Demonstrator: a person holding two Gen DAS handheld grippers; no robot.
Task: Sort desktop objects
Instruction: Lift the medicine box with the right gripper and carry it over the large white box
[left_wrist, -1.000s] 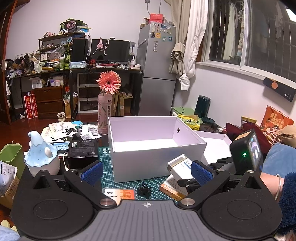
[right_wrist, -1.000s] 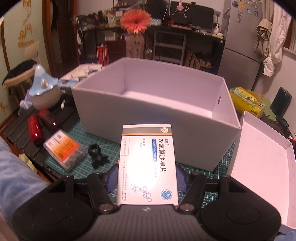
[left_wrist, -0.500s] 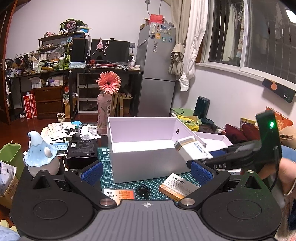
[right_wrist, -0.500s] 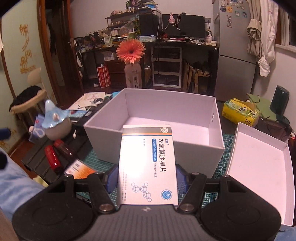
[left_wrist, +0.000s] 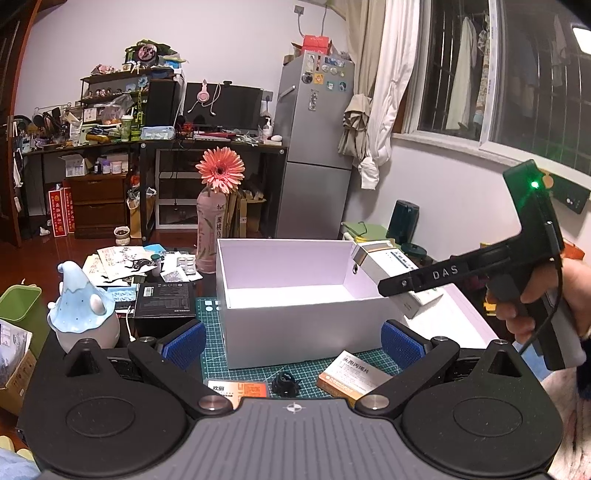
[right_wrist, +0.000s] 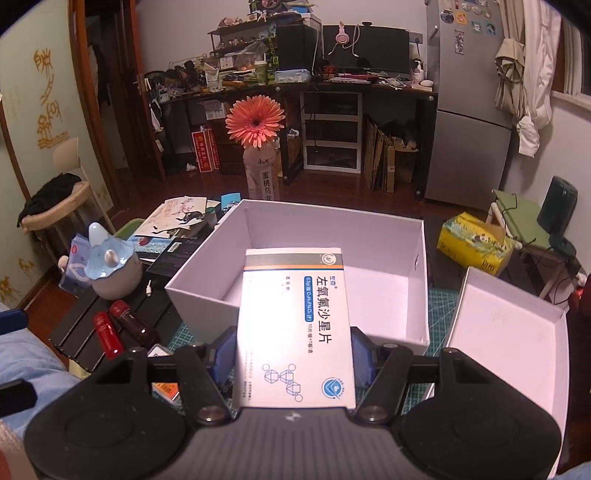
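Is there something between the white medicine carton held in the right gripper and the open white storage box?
Nothing visible. The white medicine carton, clamped in the right gripper, hangs over the near rim of the open white storage box, whose floor looks bare.

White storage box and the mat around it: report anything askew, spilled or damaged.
Nothing looks damaged or spilled. The white box stands upright and empty, its lid lying open side up beside it. The orange-edged medicine box lies skewed to the cutting mat grid, merely unsorted.
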